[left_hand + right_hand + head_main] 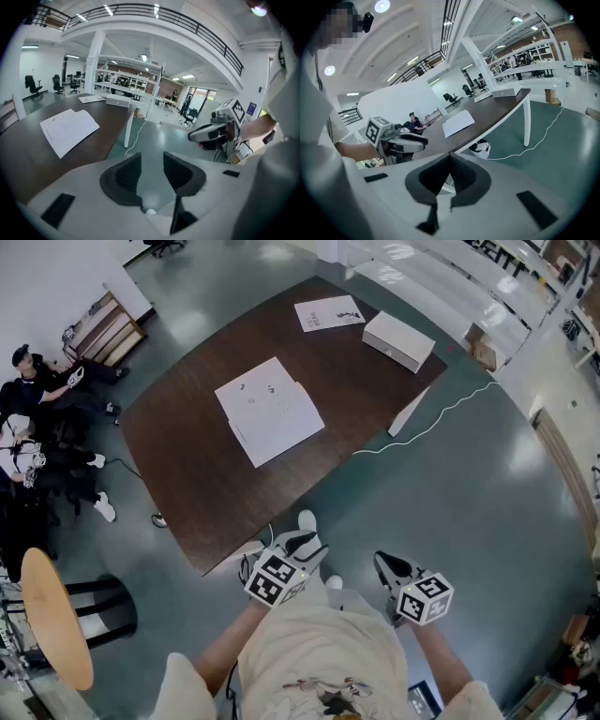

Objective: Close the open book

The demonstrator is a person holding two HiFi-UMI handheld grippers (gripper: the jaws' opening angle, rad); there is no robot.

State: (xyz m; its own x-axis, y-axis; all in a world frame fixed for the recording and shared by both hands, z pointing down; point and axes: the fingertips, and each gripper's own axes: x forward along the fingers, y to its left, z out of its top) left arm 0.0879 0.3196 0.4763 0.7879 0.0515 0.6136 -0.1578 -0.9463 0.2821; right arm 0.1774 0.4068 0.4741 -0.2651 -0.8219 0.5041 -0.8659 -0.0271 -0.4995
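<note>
The open book (270, 411) lies flat with its white pages up in the middle of the dark brown table (187, 465). It also shows in the left gripper view as the book (69, 129) and in the right gripper view as the book (458, 123). Both grippers hang off the table's near corner, close to the person's body and well short of the book. My left gripper (302, 544) (152, 161) stands open with nothing between its jaws. My right gripper (385, 565) (450, 155) is shut and empty, its pads together.
A white box (398, 340) and a printed sheet (329, 313) lie at the table's far end. A white cable (431, 423) runs over the floor by a table leg. People sit at the left (37, 390). A round wooden stool (54, 615) stands at the lower left.
</note>
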